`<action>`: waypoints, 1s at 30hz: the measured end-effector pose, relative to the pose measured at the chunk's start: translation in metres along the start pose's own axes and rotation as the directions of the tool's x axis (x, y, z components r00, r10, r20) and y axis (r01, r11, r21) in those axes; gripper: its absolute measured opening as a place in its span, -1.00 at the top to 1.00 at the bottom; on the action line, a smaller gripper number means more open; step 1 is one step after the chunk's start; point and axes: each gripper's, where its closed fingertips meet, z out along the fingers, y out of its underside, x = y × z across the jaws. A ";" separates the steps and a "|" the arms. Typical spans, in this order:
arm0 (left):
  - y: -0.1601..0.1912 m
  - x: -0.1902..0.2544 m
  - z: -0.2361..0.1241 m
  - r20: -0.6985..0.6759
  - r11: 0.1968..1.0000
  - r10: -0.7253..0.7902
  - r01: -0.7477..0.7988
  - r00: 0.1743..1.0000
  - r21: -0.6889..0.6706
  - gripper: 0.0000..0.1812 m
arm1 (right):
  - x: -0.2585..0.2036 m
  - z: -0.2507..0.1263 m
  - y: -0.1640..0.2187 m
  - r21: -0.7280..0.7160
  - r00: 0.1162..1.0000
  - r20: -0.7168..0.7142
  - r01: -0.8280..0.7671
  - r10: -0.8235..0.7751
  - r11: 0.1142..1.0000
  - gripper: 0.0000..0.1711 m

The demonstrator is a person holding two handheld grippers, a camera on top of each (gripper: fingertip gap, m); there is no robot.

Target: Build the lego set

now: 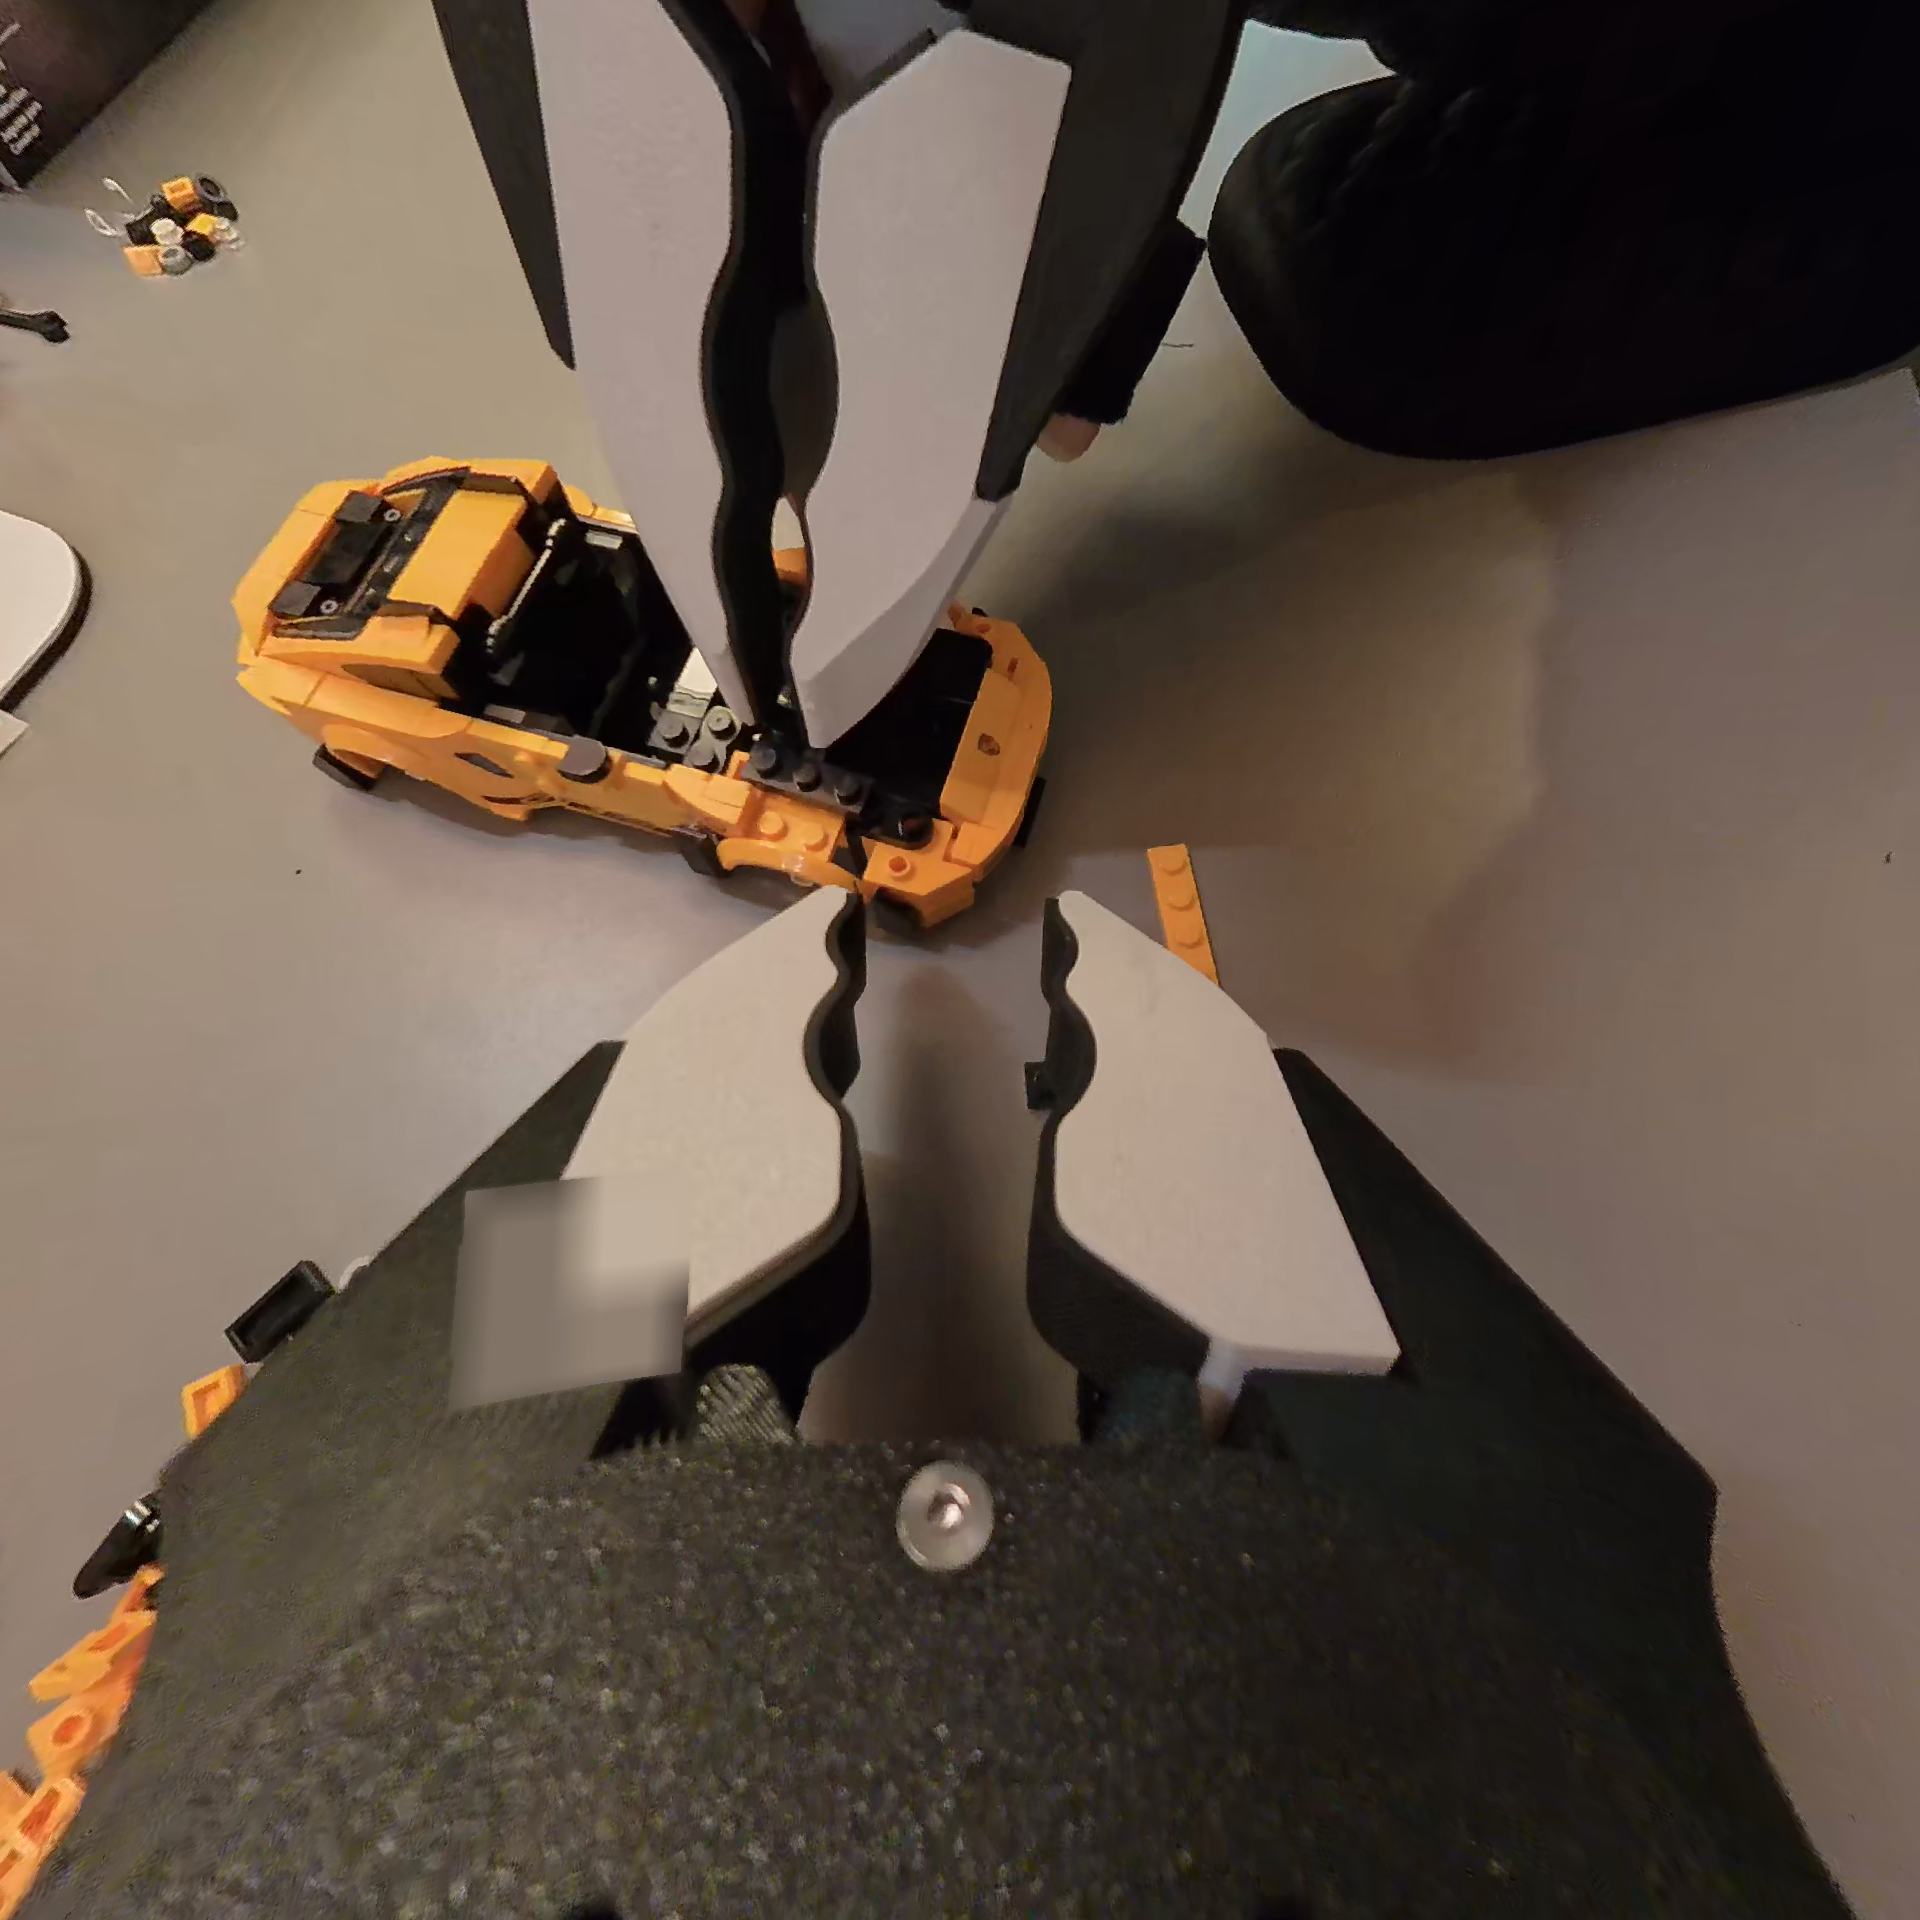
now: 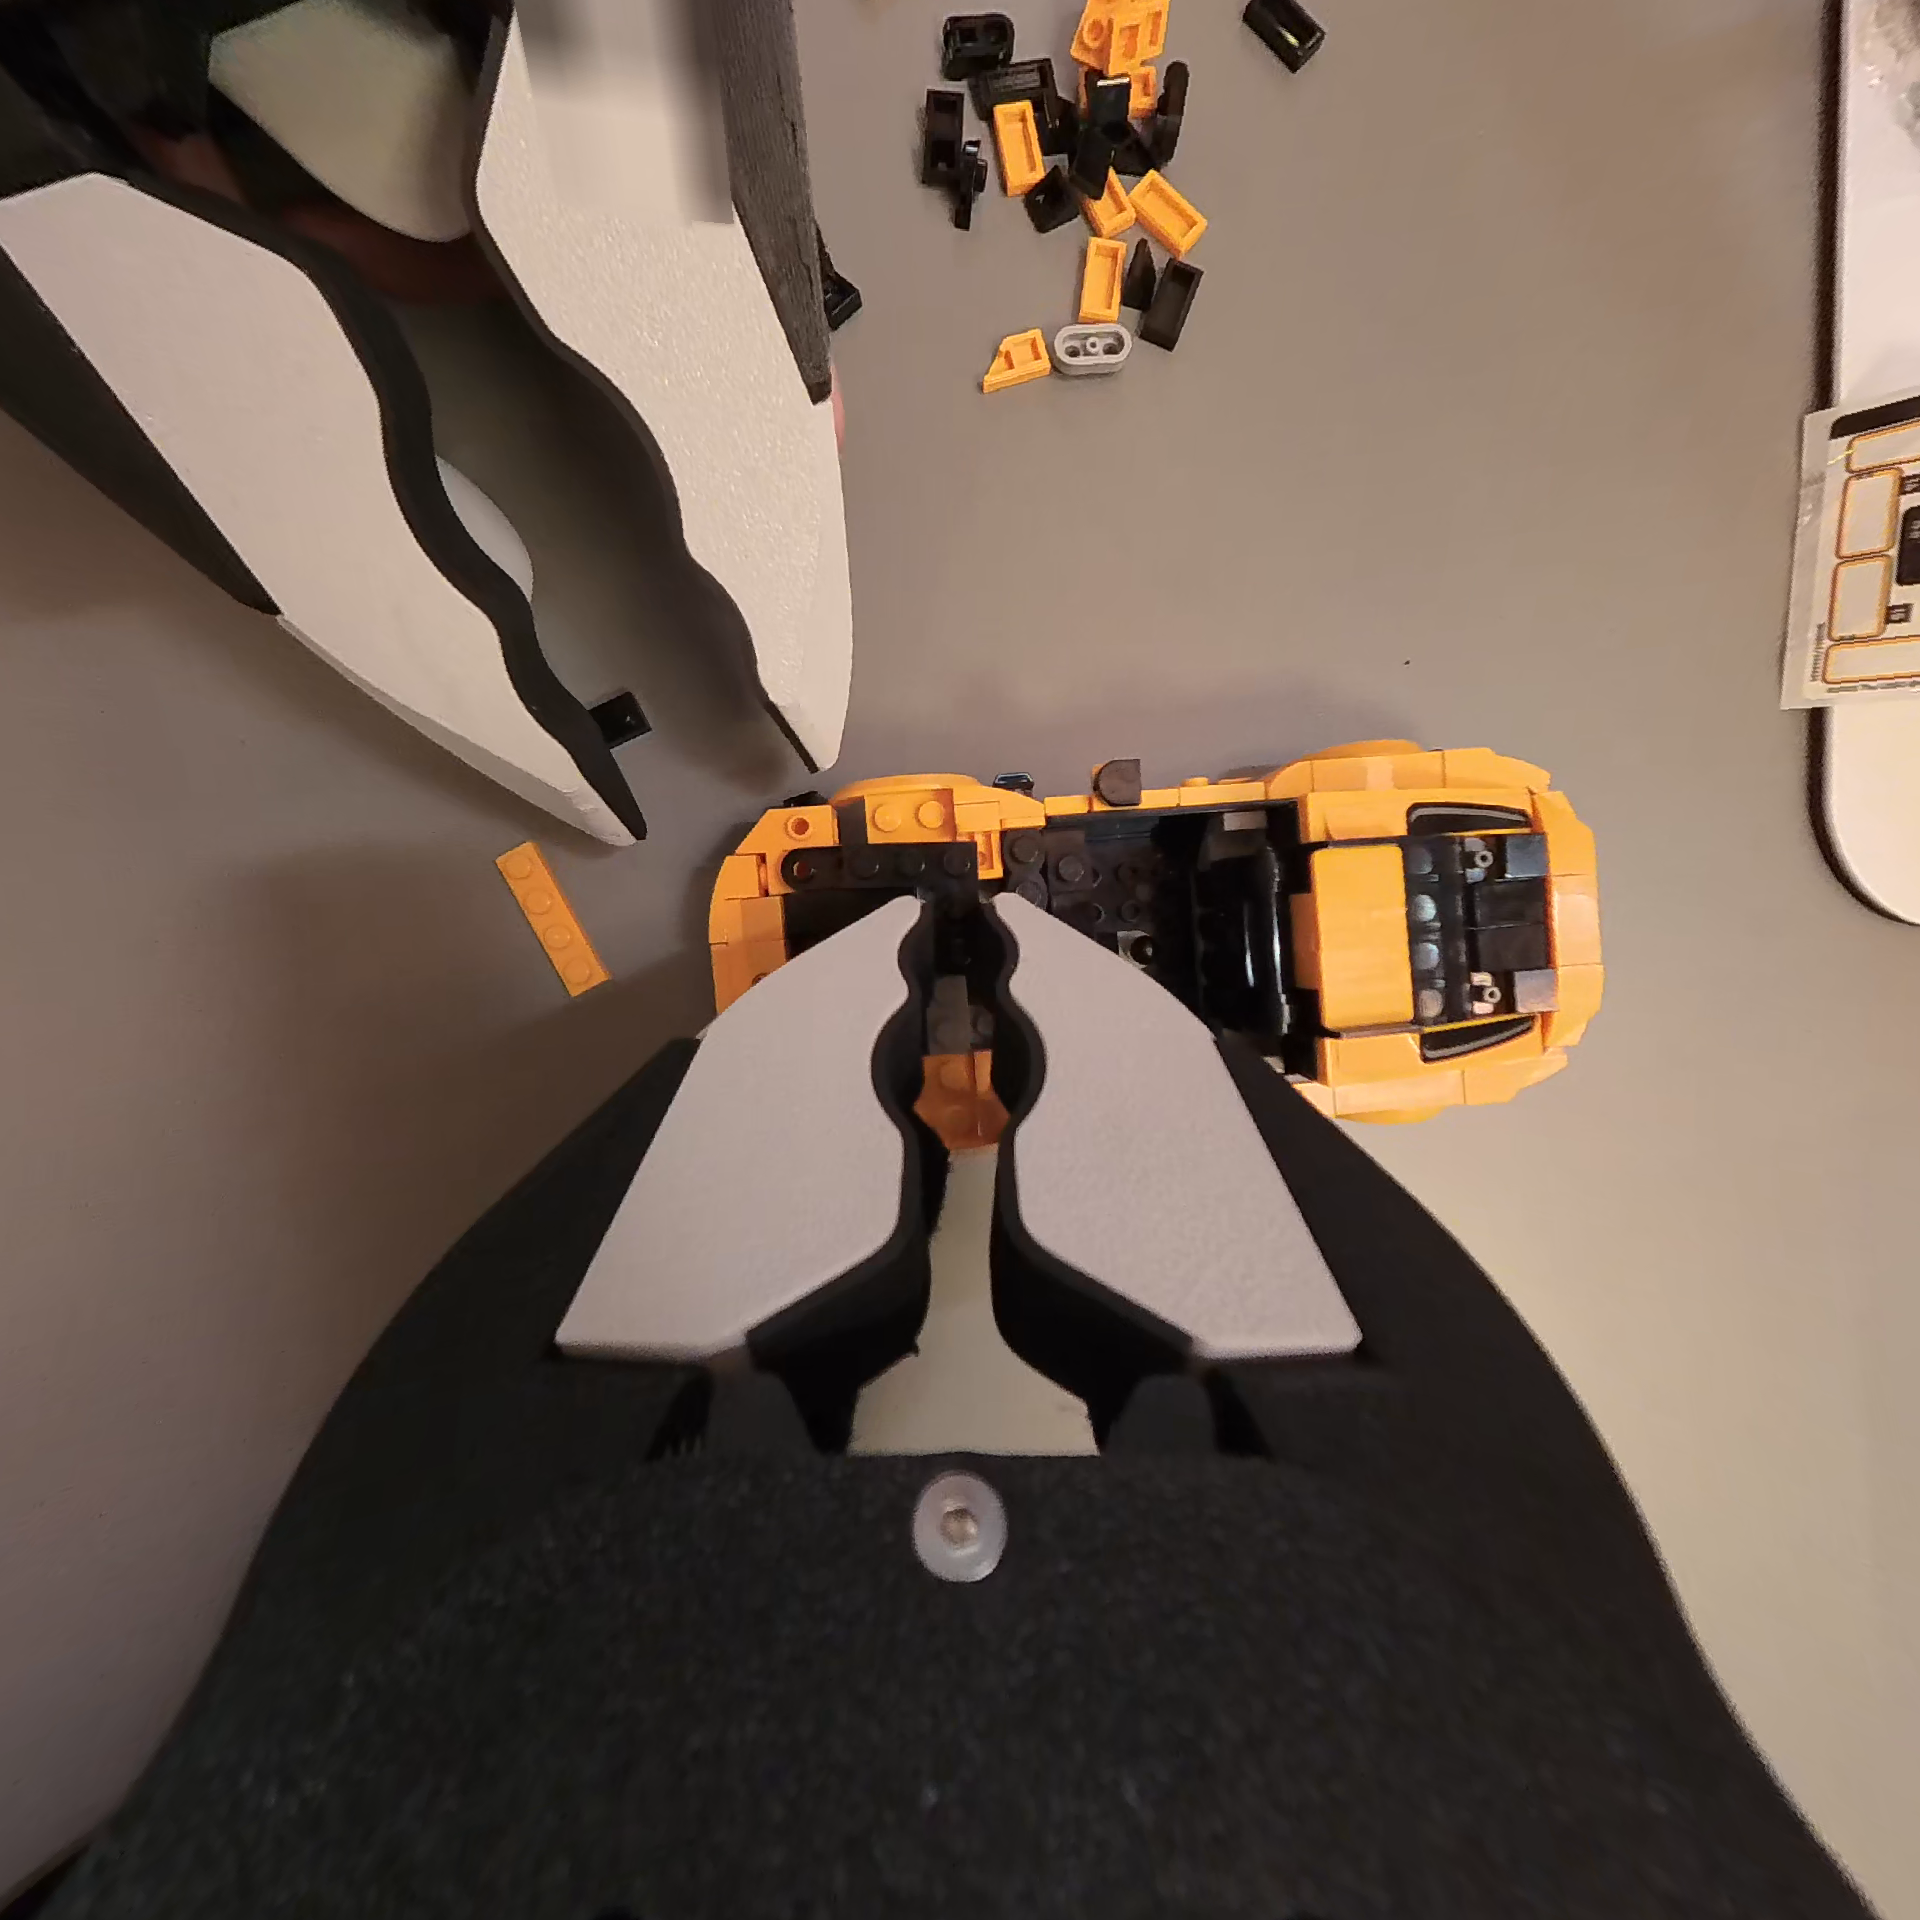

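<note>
An orange and black lego car lies on the grey table, roof off; it also shows in the right wrist view. My right gripper comes down on the car's front and is shut on a small black piece by the black studded plate; it shows in the left wrist view too. My left gripper is open, just in front of the car's nose. A tiny black piece clings to one inner pad. An orange 1x4 plate lies beside it.
A pile of loose black and orange pieces lies beyond the car. A sticker sheet rests on a white board at the right. More pieces and orange bits lie at the left. A dark sleeve is close. The grippers' ends are close to 5 cm from one another.
</note>
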 end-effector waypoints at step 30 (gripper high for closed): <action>0.000 -0.006 -0.001 0.035 1.000 0.011 -0.011 0.999 -0.006 0.66 | 0.000 0.002 -0.002 -0.029 0.999 -0.027 0.039 -0.040 0.999 0.92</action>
